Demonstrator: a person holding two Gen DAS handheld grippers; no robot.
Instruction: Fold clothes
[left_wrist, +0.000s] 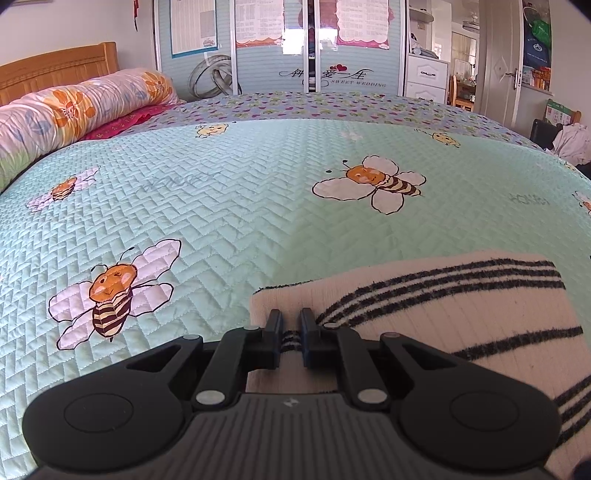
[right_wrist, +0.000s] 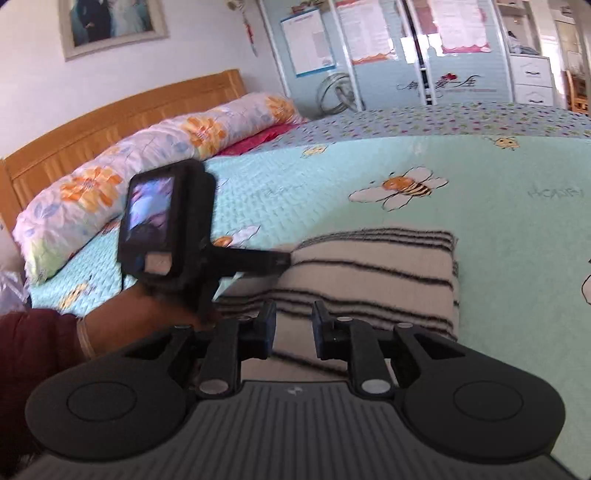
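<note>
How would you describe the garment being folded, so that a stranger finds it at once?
Start from the bed's mint-green quilt printed with cartoon bees. On its near part lies a folded cream sweater, pinched at one edge by the left gripper. Its thin black stripes and fuzzy knit set it apart from the flowered bolster by the headboard.

Bed quilt (left_wrist: 258, 206) carries striped sweater (left_wrist: 461, 314), bolster (left_wrist: 74, 107).

Bedspread (left_wrist: 258, 192) open; bolster (left_wrist: 74, 107) blocks left.
</note>
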